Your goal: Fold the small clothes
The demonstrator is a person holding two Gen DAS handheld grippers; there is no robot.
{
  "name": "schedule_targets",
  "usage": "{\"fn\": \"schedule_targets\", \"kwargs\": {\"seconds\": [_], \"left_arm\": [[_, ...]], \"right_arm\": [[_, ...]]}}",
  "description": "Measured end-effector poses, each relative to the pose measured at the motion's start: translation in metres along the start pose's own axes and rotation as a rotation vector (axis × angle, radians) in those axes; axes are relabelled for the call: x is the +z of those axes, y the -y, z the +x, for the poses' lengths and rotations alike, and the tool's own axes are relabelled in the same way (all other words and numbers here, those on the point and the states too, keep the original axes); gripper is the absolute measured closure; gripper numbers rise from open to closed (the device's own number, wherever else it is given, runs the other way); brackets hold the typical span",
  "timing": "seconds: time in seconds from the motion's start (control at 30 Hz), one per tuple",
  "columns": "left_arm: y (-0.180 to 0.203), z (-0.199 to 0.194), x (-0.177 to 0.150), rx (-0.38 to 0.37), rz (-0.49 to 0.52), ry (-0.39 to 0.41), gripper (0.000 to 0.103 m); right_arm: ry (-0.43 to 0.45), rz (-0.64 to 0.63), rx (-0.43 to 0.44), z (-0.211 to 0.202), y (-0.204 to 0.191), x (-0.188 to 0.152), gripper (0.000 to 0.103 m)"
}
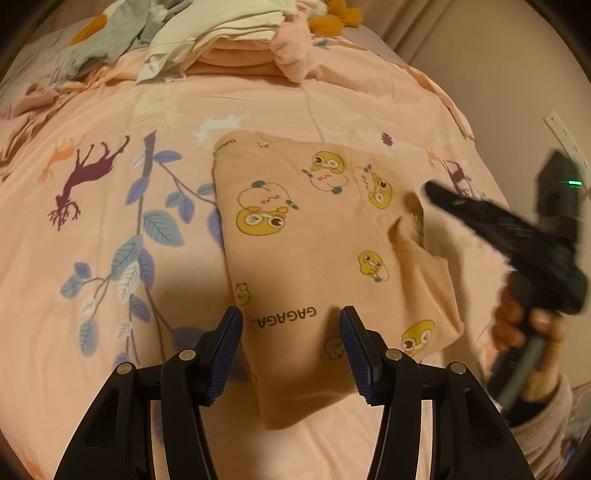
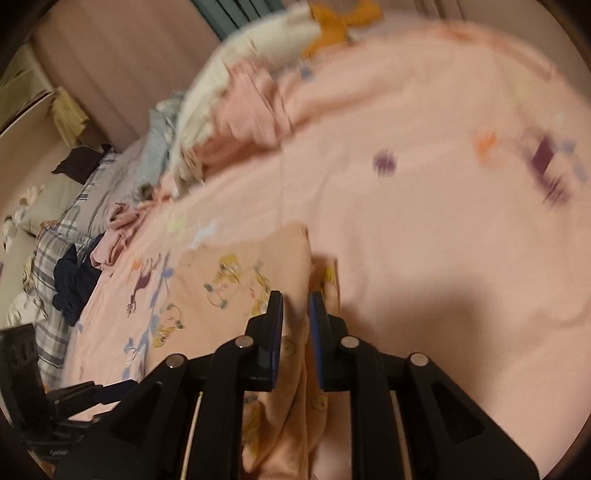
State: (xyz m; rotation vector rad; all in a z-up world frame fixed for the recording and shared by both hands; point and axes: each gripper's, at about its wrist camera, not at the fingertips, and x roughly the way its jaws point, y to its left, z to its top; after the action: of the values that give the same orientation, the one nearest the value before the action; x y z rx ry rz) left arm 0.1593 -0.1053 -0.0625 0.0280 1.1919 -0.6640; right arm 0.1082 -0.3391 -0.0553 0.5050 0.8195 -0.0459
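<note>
A peach garment (image 1: 314, 240) printed with yellow cartoon figures lies folded flat on the pink bedsheet (image 1: 110, 110), with one small flap standing up near its right side. My left gripper (image 1: 291, 317) hovers open over the garment's near edge with nothing between its fingers. A hand holds my right gripper (image 1: 430, 188), blurred, in the air above the garment's right part, its tip clear of the cloth. In the right wrist view my right gripper (image 2: 296, 295) shows a narrow gap between its pads. The garment (image 2: 229, 314) lies below them and looks ungripped.
A heap of unfolded clothes (image 1: 221, 40) in cream, pink and grey fills the far end of the bed, with a mustard piece (image 1: 332, 18) behind. Plaid bedding (image 2: 66, 229) and dark clothes (image 2: 74, 280) lie off the left side. A wall (image 1: 498, 74) rises at right.
</note>
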Motion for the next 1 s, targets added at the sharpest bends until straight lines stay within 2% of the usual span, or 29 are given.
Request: {"fn": "schedule_targets", "kwargs": {"seconds": [0.07,0.17,0.27,0.37,0.43,0.53,0.67,0.8,0.9,1.0], "left_arm": [[0.003,0.001,-0.002,0.0,0.01,0.003,0.05],[0.006,0.003,-0.005,0.009,0.018,0.008,0.05],[0.007,0.005,-0.008,0.022,0.026,0.022,0.05],[0.007,0.009,-0.014,0.041,0.041,0.023,0.05],[0.008,0.013,-0.018,0.051,0.048,0.021,0.05],[0.007,0.017,-0.022,0.065,0.058,0.022,0.05],[0.007,0.014,-0.026,0.069,0.063,0.027,0.05],[0.006,0.007,-0.037,0.055,0.068,0.023,0.05],[0.011,0.005,-0.044,0.075,0.103,0.033,0.05],[0.011,0.012,-0.048,0.076,0.105,0.019,0.05]], "right_arm": [[0.019,-0.033,0.122,-0.021,-0.013,-0.003,0.086],[-0.003,-0.128,0.211,-0.036,-0.038,-0.018,0.088],[-0.079,-0.174,0.186,-0.027,-0.048,-0.039,0.09],[-0.127,-0.212,0.075,-0.017,-0.041,-0.058,0.09],[-0.151,-0.209,0.022,-0.015,-0.028,-0.072,0.093],[-0.178,-0.18,0.016,-0.013,-0.013,-0.085,0.093],[-0.17,-0.149,0.029,-0.021,-0.002,-0.095,0.093],[-0.147,-0.13,0.05,-0.031,-0.006,-0.101,0.087],[-0.096,-0.153,0.094,-0.047,-0.013,-0.104,0.087],[-0.1,-0.169,0.092,-0.047,-0.017,-0.108,0.087]]}}
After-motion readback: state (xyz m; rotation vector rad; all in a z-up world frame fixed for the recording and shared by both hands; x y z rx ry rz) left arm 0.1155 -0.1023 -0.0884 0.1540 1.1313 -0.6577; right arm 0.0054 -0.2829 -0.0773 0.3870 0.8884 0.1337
